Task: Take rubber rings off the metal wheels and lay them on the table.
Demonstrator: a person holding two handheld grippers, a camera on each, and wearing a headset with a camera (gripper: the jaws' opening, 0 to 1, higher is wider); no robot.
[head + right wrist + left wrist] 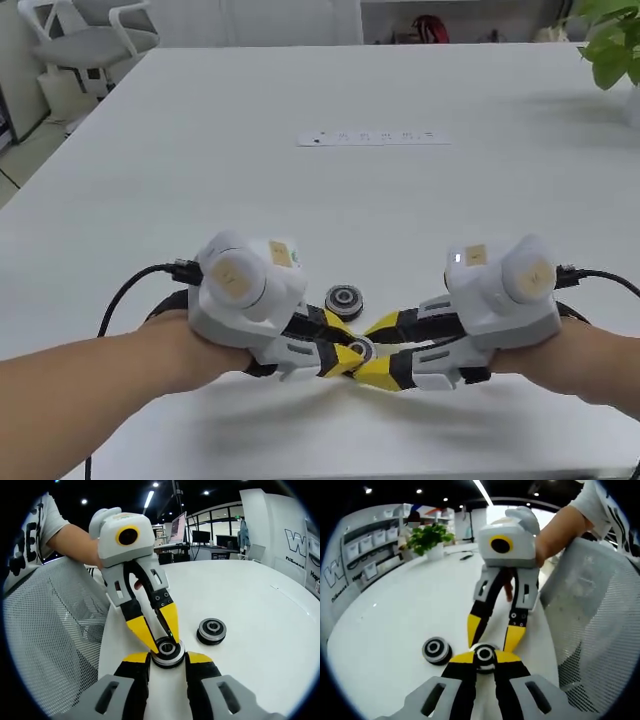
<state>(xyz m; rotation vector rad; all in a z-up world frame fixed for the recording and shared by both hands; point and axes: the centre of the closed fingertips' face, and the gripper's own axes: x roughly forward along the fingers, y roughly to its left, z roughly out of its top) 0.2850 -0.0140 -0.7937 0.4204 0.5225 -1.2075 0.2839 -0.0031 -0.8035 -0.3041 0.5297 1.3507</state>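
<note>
A small metal wheel [360, 349] with a black rubber ring sits low over the white table [300, 190] near its front edge. Both grippers meet on it from opposite sides. My left gripper [345, 345] comes from the left and is shut on the wheel [485, 653]. My right gripper [372, 350] comes from the right and is shut on the same wheel [168, 651], its yellow tips at either side. A second wheel with its rubber ring [344, 299] lies flat on the table just behind the grippers, apart from them.
A flat white strip [372, 138] lies further back on the table. A green plant [610, 40] stands at the far right corner and white chairs [90, 40] at the far left. A mesh chair back [590, 605] is close behind the hands.
</note>
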